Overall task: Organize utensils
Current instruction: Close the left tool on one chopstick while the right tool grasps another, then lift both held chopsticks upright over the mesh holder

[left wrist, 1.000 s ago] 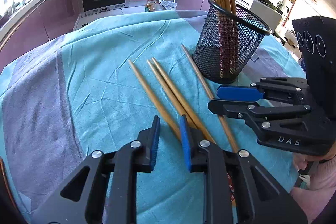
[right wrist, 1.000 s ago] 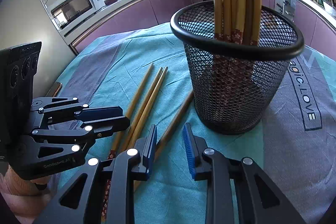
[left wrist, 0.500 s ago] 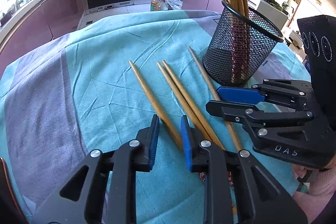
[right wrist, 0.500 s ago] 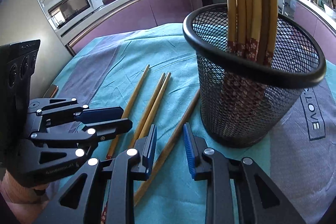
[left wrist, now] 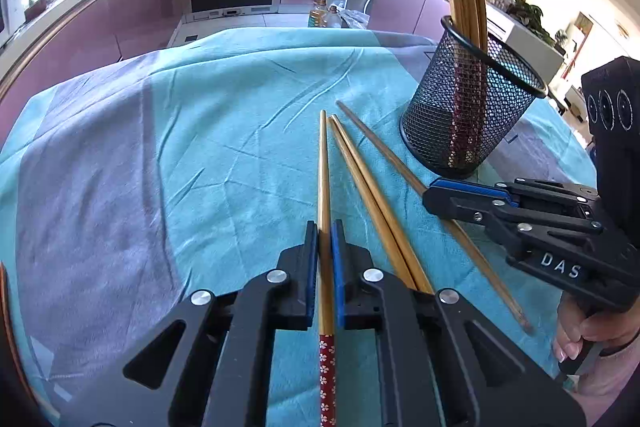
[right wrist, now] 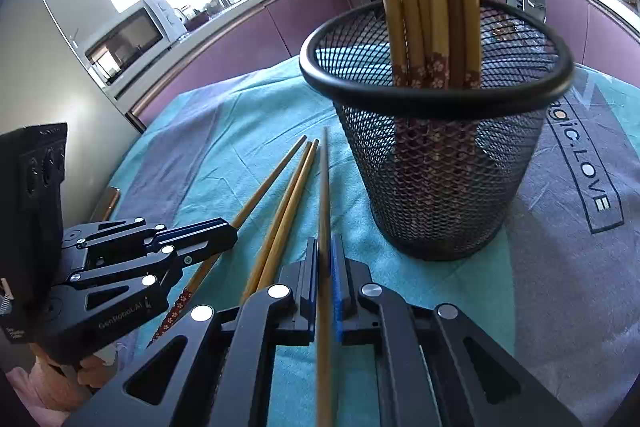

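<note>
Bamboo chopsticks lie lengthwise between both my fingers: left gripper (left wrist: 325, 239) clamps one chopstick (left wrist: 323, 163), right gripper (right wrist: 325, 255) probably another (right wrist: 324, 187); mesh holder (right wrist: 436, 163) stands ahead, right one nearer.

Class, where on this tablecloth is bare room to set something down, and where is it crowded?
Bare tablecloth lies left of the chopstick in the left gripper, to the far edge. Crowded: between it, the mesh holder and the right gripper.
</note>
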